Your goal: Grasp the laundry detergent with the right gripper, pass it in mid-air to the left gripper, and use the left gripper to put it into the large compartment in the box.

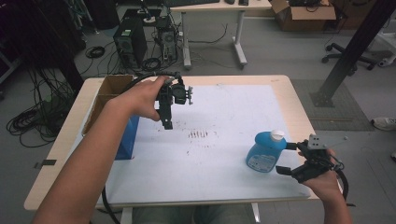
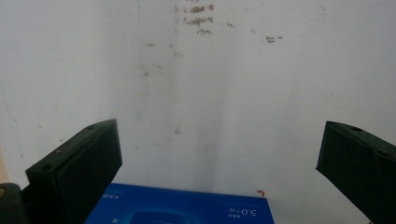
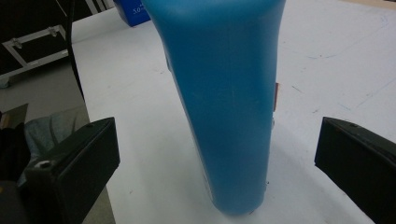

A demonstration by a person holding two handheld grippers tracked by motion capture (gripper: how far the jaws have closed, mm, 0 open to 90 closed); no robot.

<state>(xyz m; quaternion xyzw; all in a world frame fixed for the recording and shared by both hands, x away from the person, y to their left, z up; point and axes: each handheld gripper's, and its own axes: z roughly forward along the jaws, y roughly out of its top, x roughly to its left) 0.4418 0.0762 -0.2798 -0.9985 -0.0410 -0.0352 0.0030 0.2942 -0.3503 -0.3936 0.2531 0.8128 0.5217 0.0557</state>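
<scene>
- Right gripper [image 1: 288, 158] sits at the near right of the table [image 1: 289, 93], held in the person's right hand [image 1: 327, 182]; jaws spread wide, one on each side of the blue bottle [image 1: 265, 150]; neither jaw touches it as far as the high view and the right gripper view show.
- Blue bottle stands upright on the white mat [image 1: 224, 154], white cap [image 1: 278, 135] on top, pale label low on its side; in the right gripper view the bottle [image 3: 229, 102] rises between the two black jaws with clear gaps on both sides.
- Left gripper [image 1: 166, 122] held above the far left part of the mat in the left hand [image 1: 140, 98], pointing down; jaws spread wide in the left gripper view, nothing between them but mat.
- Blue box [image 1: 127, 137] lies at the mat's left edge, just beside the open cardboard box [image 1: 109, 91]; its printed top [image 2: 187, 207] shows low in the left gripper view, beneath the jaws.
- Brown smudge marks [image 1: 198, 134] on the mat near the centre, between the two grippers; well apart from the bottle.
</scene>
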